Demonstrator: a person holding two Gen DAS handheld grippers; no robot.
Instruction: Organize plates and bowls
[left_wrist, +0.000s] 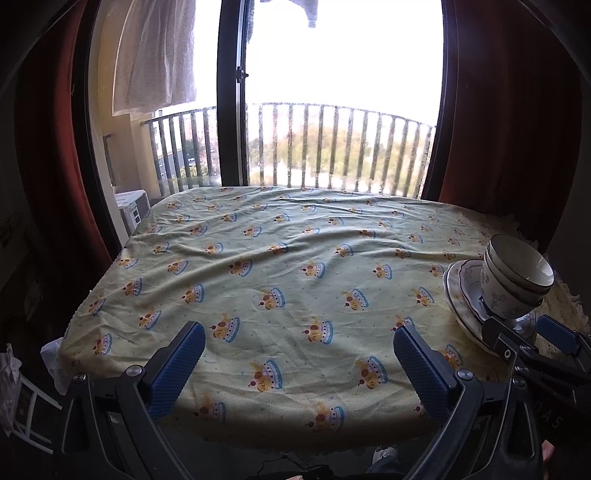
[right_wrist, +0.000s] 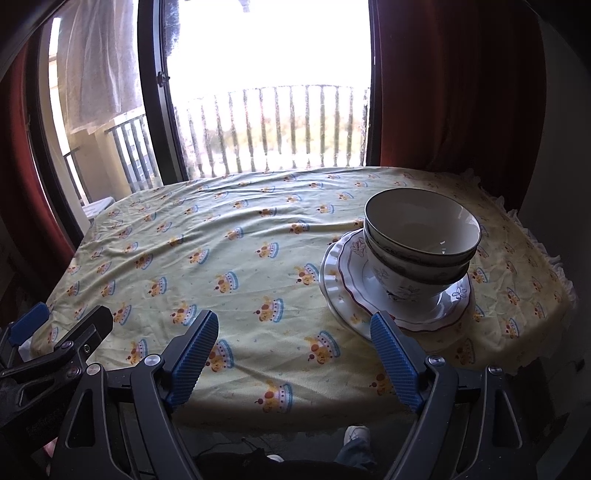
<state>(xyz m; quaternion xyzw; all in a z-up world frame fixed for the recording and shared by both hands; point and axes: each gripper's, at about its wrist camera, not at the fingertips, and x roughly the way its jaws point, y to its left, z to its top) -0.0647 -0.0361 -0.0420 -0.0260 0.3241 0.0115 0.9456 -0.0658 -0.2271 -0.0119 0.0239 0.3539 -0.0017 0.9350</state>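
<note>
Two nested white bowls (right_wrist: 421, 240) with dark rim bands stand on two stacked white plates (right_wrist: 343, 288) at the right side of the table; the stack also shows in the left wrist view (left_wrist: 461, 291), with the bowls (left_wrist: 517, 277) on top. My right gripper (right_wrist: 293, 325) is open and empty, low over the table's front edge, its right finger just short of the plates. My left gripper (left_wrist: 299, 334) is open and empty over the front middle of the table, left of the stack. The right gripper (left_wrist: 532, 332) shows in the left view beside the plates.
The table carries a pale yellow cloth (left_wrist: 280, 258) with crown prints. Behind it stand a glass balcony door (left_wrist: 232, 110) and railing. Dark red curtains (right_wrist: 461, 92) hang at both sides. A white chair (left_wrist: 29, 410) stands at the left, below the table.
</note>
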